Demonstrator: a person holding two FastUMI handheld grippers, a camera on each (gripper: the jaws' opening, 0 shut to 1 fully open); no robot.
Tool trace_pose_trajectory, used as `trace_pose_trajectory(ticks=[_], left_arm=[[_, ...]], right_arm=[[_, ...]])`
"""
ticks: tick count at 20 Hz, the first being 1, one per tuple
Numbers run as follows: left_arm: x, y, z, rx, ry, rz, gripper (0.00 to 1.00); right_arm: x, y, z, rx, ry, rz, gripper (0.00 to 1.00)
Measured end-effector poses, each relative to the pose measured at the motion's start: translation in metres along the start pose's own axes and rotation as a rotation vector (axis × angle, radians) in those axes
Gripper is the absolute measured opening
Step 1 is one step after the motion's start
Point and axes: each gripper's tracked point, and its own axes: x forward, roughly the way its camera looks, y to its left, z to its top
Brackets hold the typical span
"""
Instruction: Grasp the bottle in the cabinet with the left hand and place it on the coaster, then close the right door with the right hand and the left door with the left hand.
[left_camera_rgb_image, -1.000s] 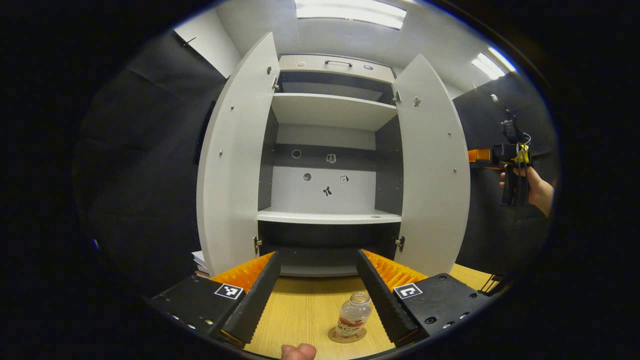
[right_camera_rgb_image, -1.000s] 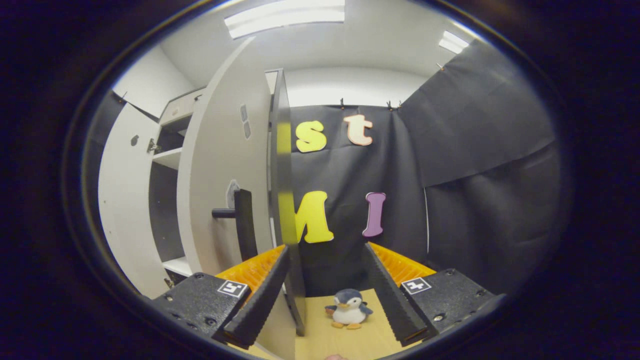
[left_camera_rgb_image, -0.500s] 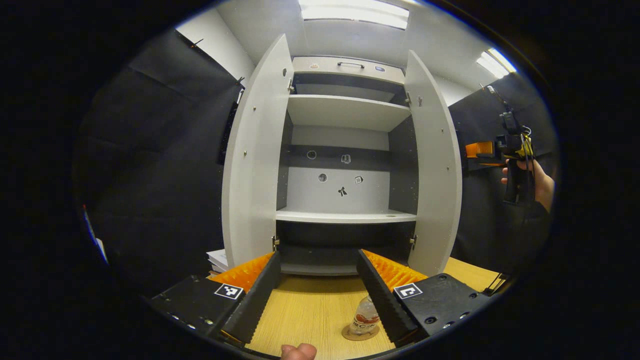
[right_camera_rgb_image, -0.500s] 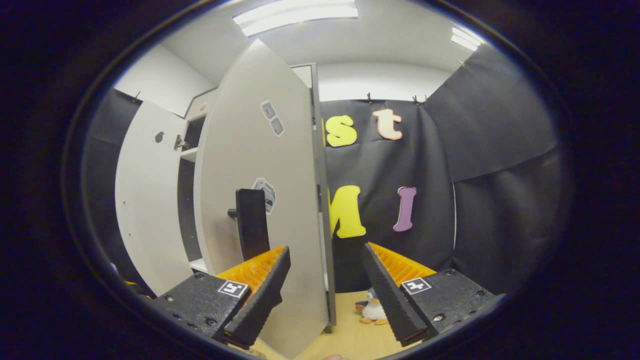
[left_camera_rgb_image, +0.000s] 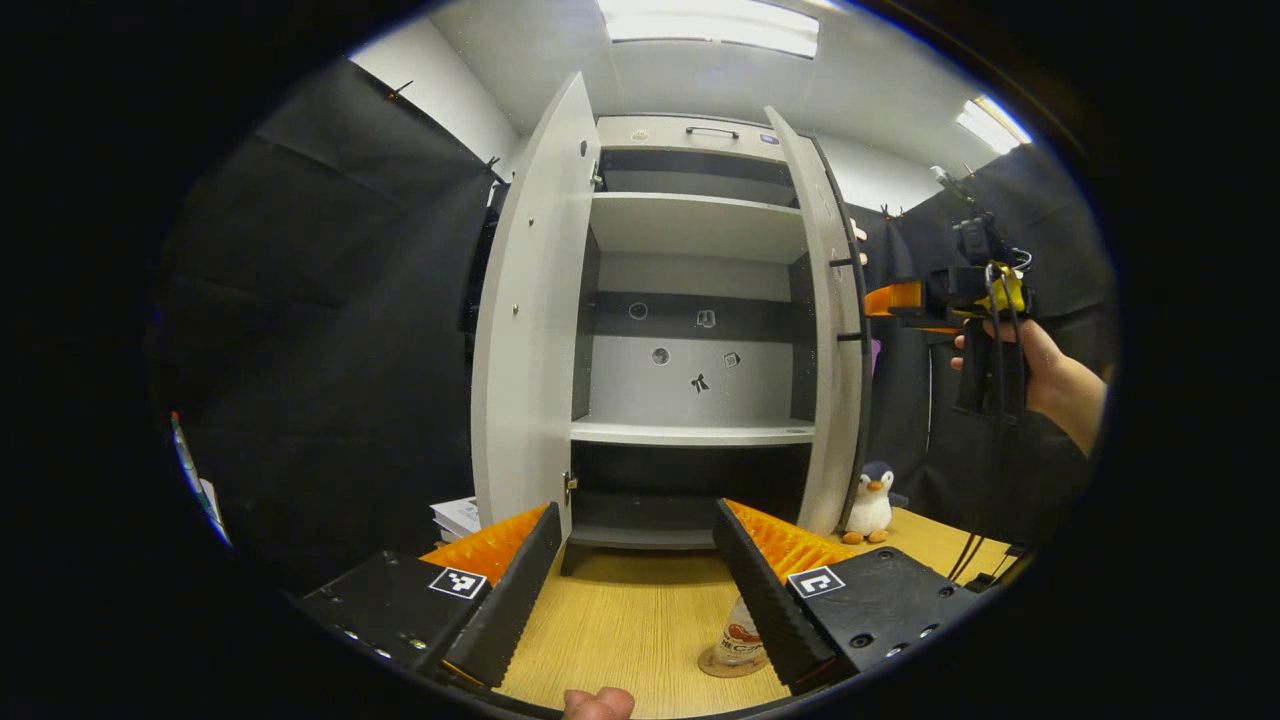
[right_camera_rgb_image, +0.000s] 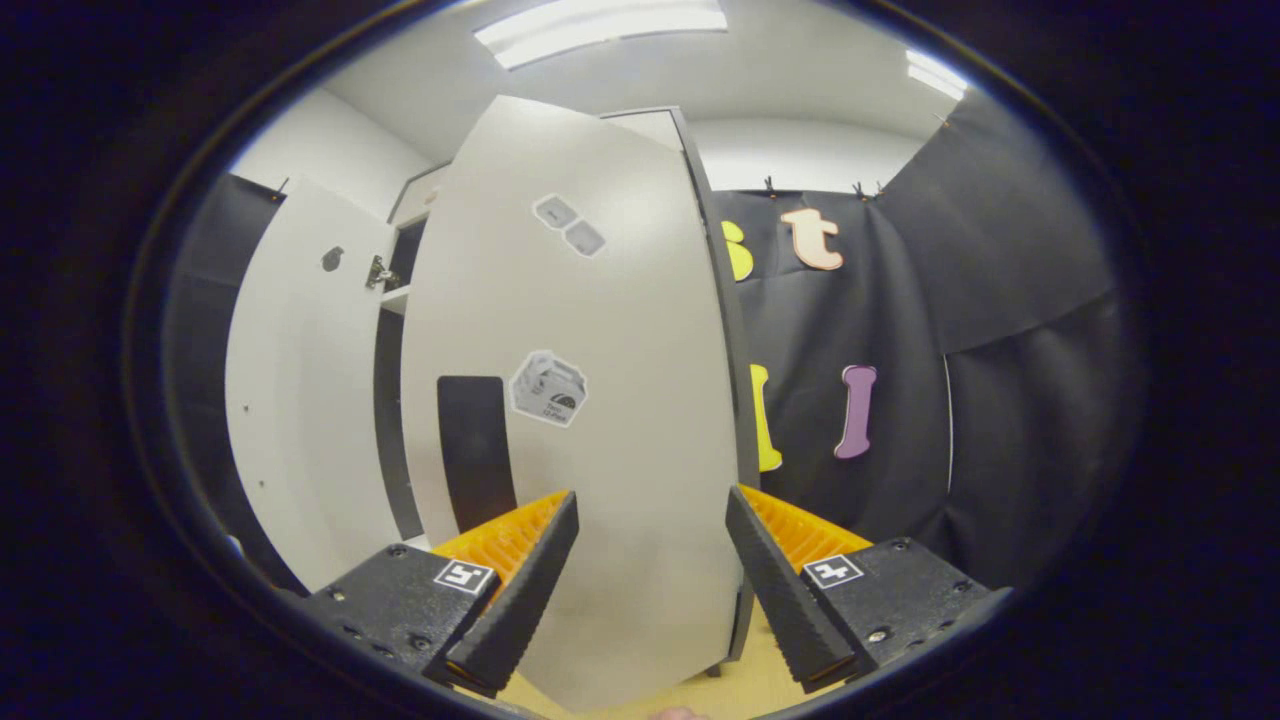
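Note:
A small clear bottle (left_camera_rgb_image: 741, 636) stands on a round coaster (left_camera_rgb_image: 722, 665) on the wooden table, partly behind my left gripper's right finger. My left gripper (left_camera_rgb_image: 635, 590) is open and holds nothing, facing the white cabinet (left_camera_rgb_image: 695, 320). The left door (left_camera_rgb_image: 530, 320) stands wide open. The right door (left_camera_rgb_image: 832, 340) is swung partway in, edge-on in the left gripper view. My right gripper (right_camera_rgb_image: 648, 580) is open, close in front of the right door's outer face (right_camera_rgb_image: 600, 400), beside its black handle (right_camera_rgb_image: 475, 450). The right gripper (left_camera_rgb_image: 905, 300), held by a hand, also appears at the door's edge.
A toy penguin (left_camera_rgb_image: 870, 505) stands on the wooden table (left_camera_rgb_image: 620, 620) beside the right door's foot. A stack of papers (left_camera_rgb_image: 458, 517) lies at the cabinet's left. The cabinet shelves (left_camera_rgb_image: 690, 432) are bare. Black cloth walls surround the booth.
The right door has swung inward from wide open to partway shut as my right gripper came up to its outer face. The left gripper view has shifted left; the penguin is now in sight.

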Motion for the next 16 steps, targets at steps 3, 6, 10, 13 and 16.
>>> trace_pose_trajectory(ticks=[3, 6, 10, 13, 16], left_arm=[[0.0, 0.005, -0.001, -0.015, 0.008, 0.011, 0.94], [0.0, 0.008, -0.001, -0.019, 0.018, 0.007, 0.93], [0.0, 0.007, 0.004, -0.059, 0.029, -0.018, 0.94], [0.005, 0.008, 0.011, -0.079, 0.024, -0.027, 0.94], [0.006, 0.006, 0.016, -0.102, 0.019, -0.038, 0.94]], right_arm=[[-0.006, 0.0, 0.001, 0.003, -0.012, -0.007, 0.92], [-0.027, -0.003, 0.005, -0.023, -0.037, -0.01, 0.92], [-0.065, 0.0, 0.014, -0.037, -0.078, -0.003, 0.92], [-0.097, 0.004, 0.009, -0.035, -0.079, -0.013, 0.97], [-0.128, 0.013, -0.003, -0.045, -0.088, -0.016, 0.97]])
